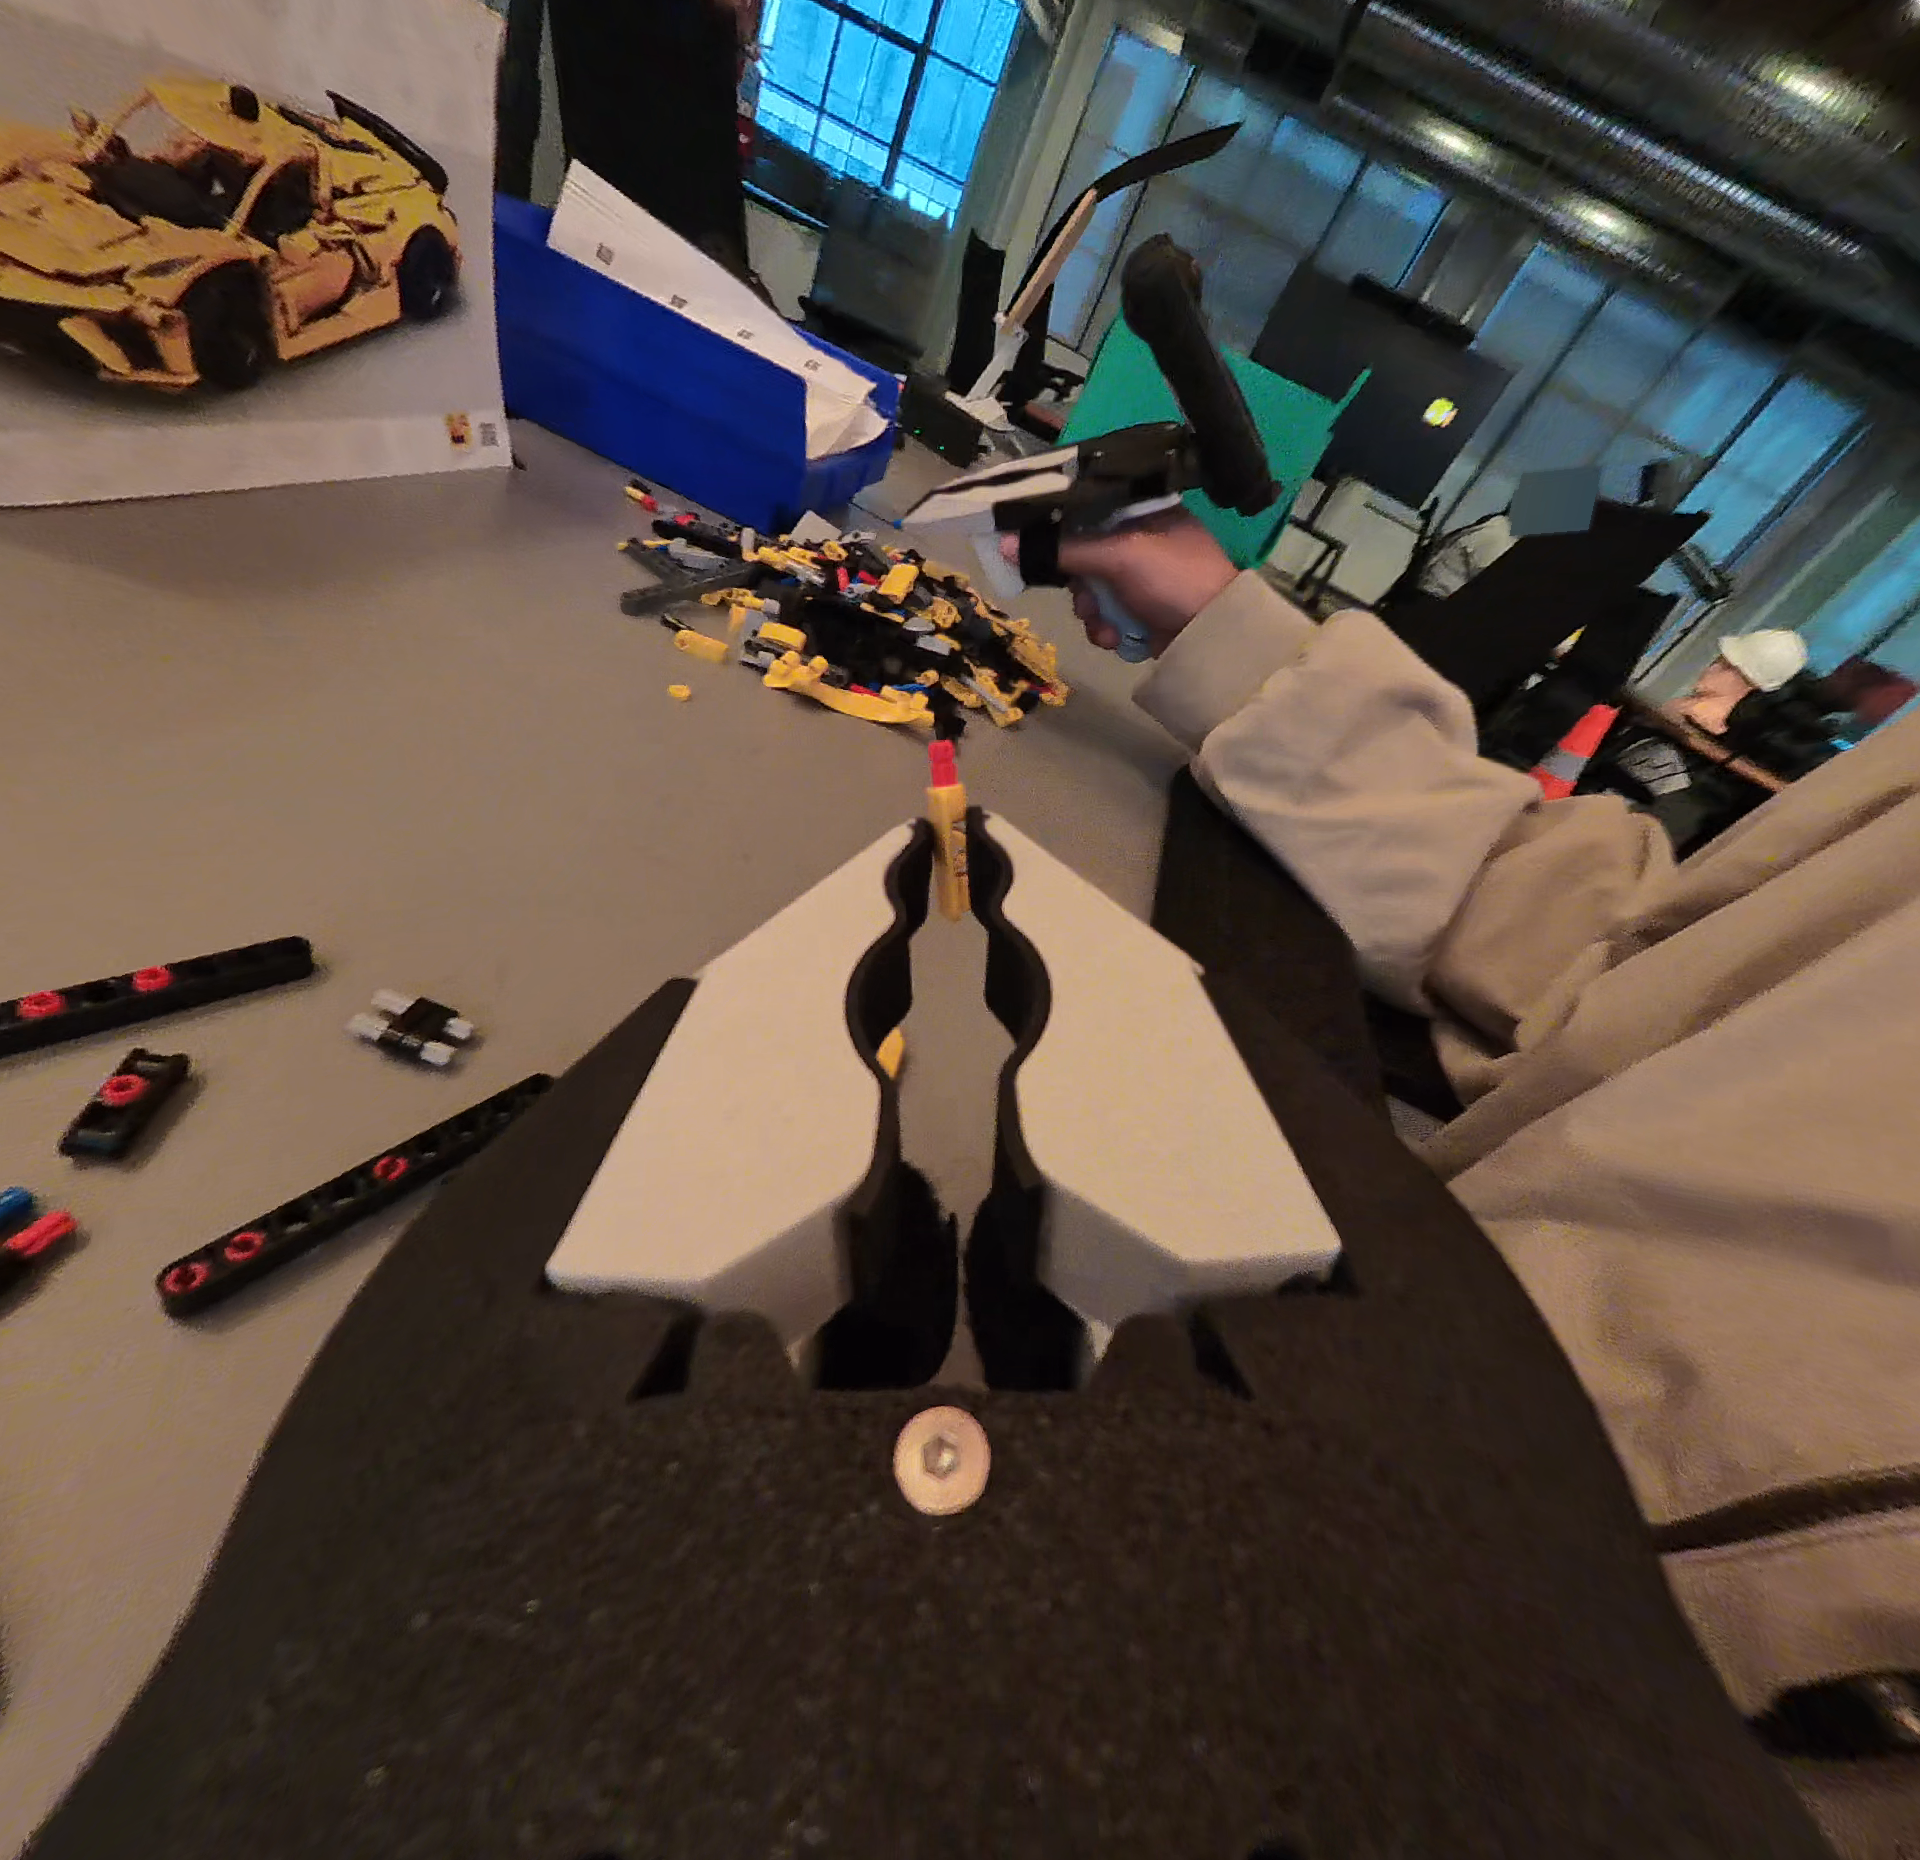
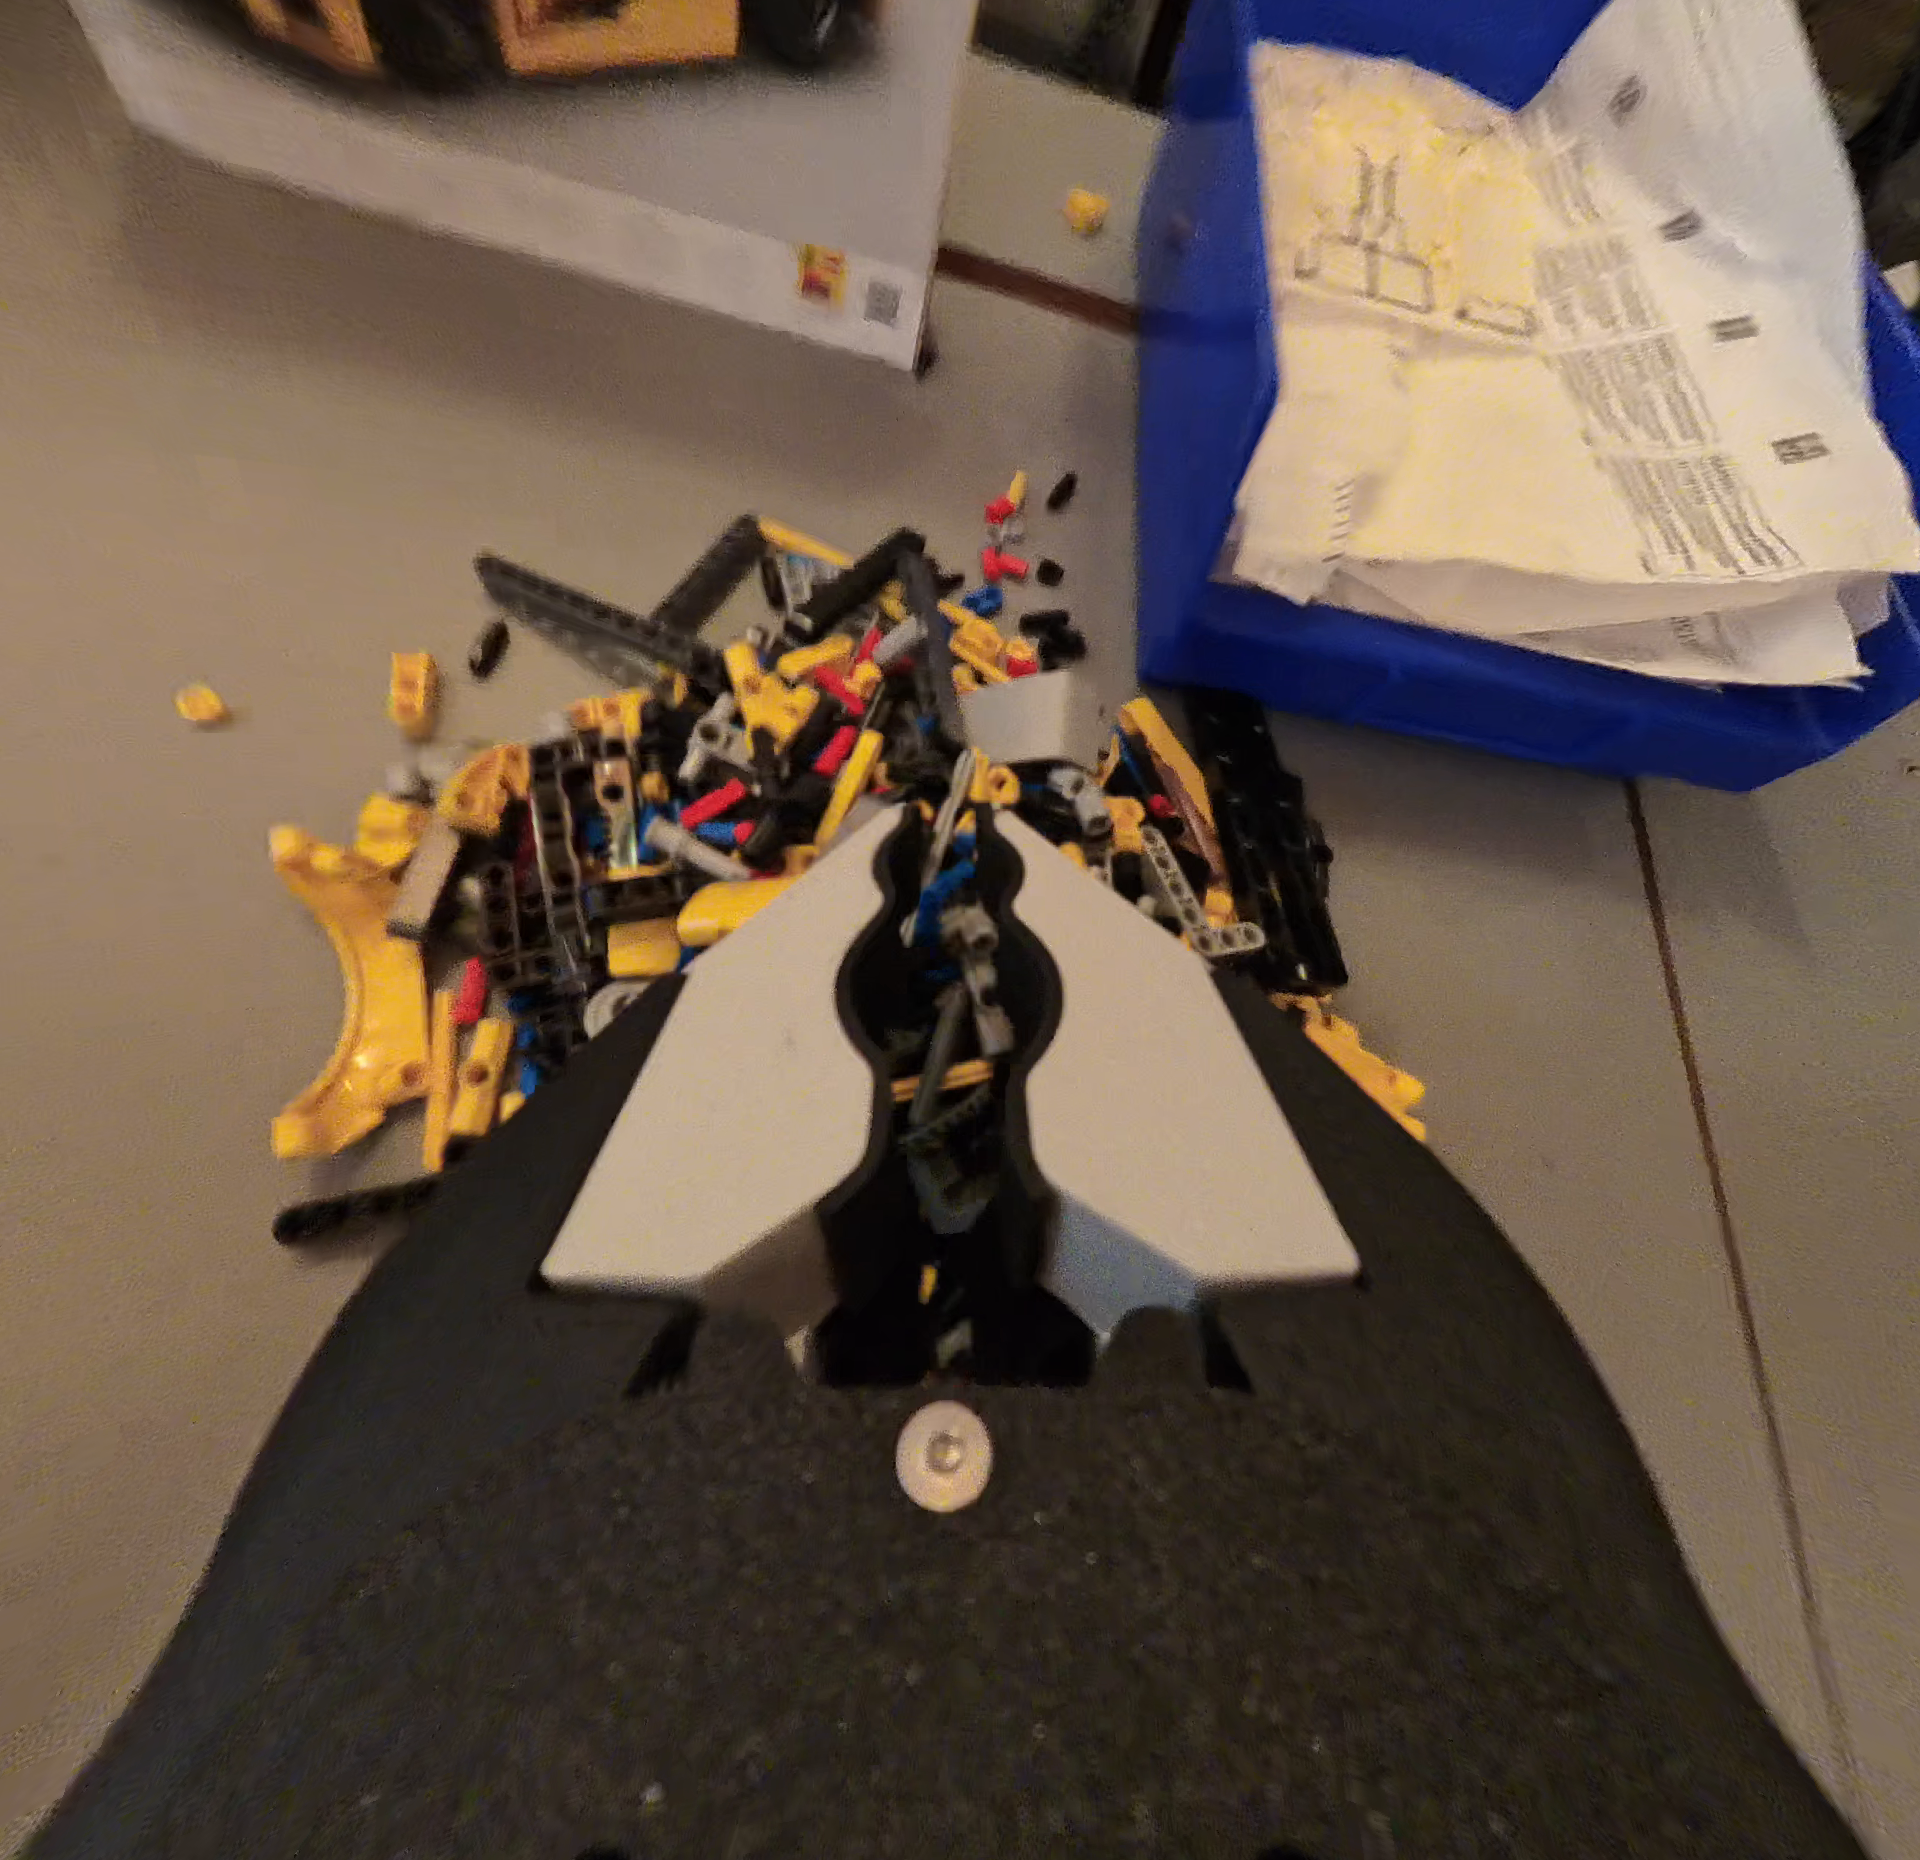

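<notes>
My left gripper [image 1: 948, 836] is shut on a small yellow piece [image 1: 950, 854] with a red pin [image 1: 941, 763] at its far end, and holds it above the grey table [image 1: 364, 750]. A heap of yellow, black, red and blue building pieces [image 1: 862, 626] lies beyond it. My right gripper [image 2: 951, 823], held by a hand in a beige sleeve [image 1: 1351, 771], hovers over that heap [image 2: 727, 823]. Its jaws are nearly together, with a thin grey pin [image 2: 956, 797] between the tips. It also shows in the left wrist view [image 1: 920, 509].
Black beams with red pins [image 1: 353, 1192] and small black pieces [image 1: 414, 1026] lie on the table at the left. A box showing a yellow car [image 1: 229, 241] stands at the back. A blue bin [image 2: 1455, 688] holds paper sheets [image 2: 1558, 356]. The left gripper's tips are roughly 40 centimetres from the right gripper's.
</notes>
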`<state>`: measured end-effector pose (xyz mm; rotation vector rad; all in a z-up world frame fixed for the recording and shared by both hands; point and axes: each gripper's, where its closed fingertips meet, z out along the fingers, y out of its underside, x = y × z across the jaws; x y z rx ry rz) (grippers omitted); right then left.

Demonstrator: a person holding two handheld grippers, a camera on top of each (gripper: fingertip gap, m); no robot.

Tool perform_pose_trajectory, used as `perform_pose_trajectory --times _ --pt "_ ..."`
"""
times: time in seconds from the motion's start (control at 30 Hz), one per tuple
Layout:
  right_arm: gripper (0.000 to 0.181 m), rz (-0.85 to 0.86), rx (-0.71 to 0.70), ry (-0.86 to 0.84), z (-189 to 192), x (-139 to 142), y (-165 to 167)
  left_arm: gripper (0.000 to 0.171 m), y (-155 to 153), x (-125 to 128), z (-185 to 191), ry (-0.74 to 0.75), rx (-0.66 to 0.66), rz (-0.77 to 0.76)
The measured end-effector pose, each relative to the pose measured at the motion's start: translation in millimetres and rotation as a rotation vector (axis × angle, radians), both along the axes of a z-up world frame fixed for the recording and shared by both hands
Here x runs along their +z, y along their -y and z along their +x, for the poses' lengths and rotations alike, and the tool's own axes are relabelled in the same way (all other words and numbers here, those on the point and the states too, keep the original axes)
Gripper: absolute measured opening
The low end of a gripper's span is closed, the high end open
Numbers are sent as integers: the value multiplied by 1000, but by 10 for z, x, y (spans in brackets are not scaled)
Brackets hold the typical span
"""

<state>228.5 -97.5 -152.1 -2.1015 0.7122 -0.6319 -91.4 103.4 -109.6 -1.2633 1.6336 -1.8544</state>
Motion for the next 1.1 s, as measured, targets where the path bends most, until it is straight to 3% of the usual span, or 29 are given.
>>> perform_pose_trajectory --times 0.07,0.17,0.23,0.3,0.4,0.47,0.53,0.6,0.8,0.97,1.03,1.1 --pt "11 104 11 -16 -11 99 -33 6 -15 -17 11 2 23 24" --pt "16 120 24 -10 -92 214 -94 7 -17 -31 16 -4 27 31" --pt "17 135 124 8 -328 324 -342 6 -27 -27 20 -3 33 28" --pt "19 255 355 -40 -893 468 -862 7 -41 -22 23 -3 38 20" --pt "21 540 802 -255 -2197 648 -1642 7 -43 -5 11 2 32 8" --pt "23 664 988 -463 -2862 663 -1917 7 -46 2 3 4 28 1" --pt "22 683 1051 -578 -3184 564 -2078 7 -50 16 -6 7 26 -12" --pt "21 633 1041 -588 -3243 444 -2149 7 -50 28 -15 10 22 -20" --pt "4 699 1024 -627 -3240 508 -2151 7 5 31 -37 18 -5 -8" --pt "3 750 1027 -697 -3255 560 -2145 7 19 79 -33 52 4 0" --pt "3 771 1041 -720 -3303 591 -2144 18 53 48 -24 30 -13 1" --pt "3 767 1013 -717 -3286 558 -2171 8 56 21 -24 31 -4 33"
